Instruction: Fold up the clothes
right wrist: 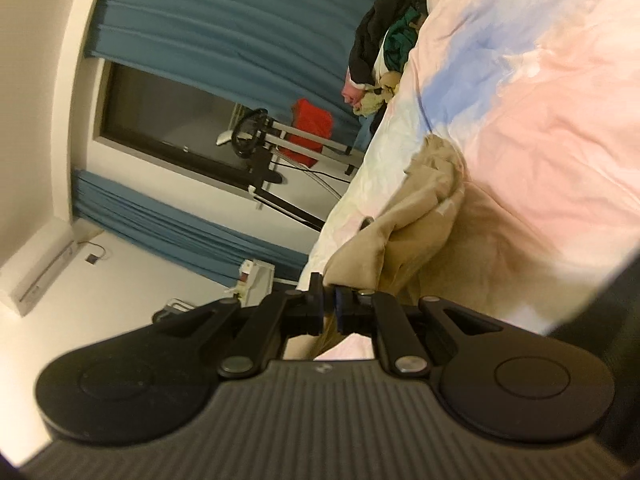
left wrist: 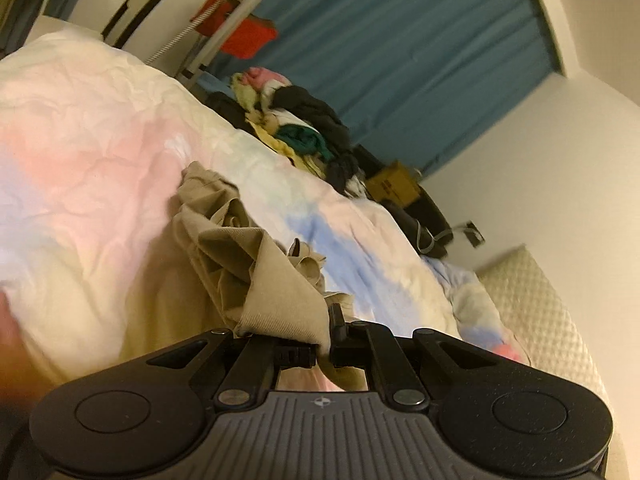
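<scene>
Jaws of both grippers are clamped on the khaki garment (left wrist: 240,256): the left gripper (left wrist: 322,344) pinches one bunched edge of it, the right gripper (right wrist: 330,308) another fold. Between them the khaki garment hangs crumpled, its lower part trailing onto the pastel bedspread (left wrist: 100,140) of the bed. Beyond the khaki garment, at the bedspread's far edge, lies a pile of clothes (left wrist: 296,120), with a blue curtain (left wrist: 420,48) behind it.
</scene>
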The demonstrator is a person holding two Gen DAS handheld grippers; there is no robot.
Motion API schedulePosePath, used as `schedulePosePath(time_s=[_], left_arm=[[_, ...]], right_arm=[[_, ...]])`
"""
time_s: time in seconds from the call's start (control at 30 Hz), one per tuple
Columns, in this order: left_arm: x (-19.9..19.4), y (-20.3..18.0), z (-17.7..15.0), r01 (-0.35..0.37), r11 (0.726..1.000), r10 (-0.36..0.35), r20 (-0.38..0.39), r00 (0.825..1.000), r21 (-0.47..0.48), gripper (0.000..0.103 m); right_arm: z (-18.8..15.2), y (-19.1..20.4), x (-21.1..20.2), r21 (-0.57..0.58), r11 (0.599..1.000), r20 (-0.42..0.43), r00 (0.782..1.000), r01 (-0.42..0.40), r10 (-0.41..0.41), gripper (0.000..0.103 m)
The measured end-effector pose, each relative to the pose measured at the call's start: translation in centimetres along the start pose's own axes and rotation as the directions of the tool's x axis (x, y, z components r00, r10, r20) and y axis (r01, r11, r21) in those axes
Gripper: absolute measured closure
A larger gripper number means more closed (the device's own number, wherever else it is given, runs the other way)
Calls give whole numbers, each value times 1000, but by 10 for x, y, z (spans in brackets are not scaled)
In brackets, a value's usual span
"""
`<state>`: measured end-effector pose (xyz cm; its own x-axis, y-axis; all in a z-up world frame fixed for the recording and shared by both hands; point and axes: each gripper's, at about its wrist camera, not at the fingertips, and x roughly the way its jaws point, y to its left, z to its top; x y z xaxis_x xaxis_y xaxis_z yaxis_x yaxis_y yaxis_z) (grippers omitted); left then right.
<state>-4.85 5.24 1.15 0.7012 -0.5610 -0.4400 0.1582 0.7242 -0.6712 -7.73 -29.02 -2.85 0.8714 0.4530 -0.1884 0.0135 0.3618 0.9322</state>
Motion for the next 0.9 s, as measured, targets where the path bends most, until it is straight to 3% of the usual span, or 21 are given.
schedulePosePath(time_s=[0.2,0.37,0.63,0.9], left_arm=[[-7,-5,-5,-22,1000,22,-1,1000,1,97],[25,-3,22,-58,998,58,-1,998,-32,96],[107,-3,77,-165,986,165,11,986,32,94],[192,39,120,-230,973,231,-51,972,16,94]], right_arm=[[-3,4,-1,-20,999,9,999,39,-39,94],[17,7,30,-8,997,36,997,75,-75,94],[67,1,117,-14,985,69,983,173,-171,94],[105,-23,201,-40,962,45,962,271,-269,93]])
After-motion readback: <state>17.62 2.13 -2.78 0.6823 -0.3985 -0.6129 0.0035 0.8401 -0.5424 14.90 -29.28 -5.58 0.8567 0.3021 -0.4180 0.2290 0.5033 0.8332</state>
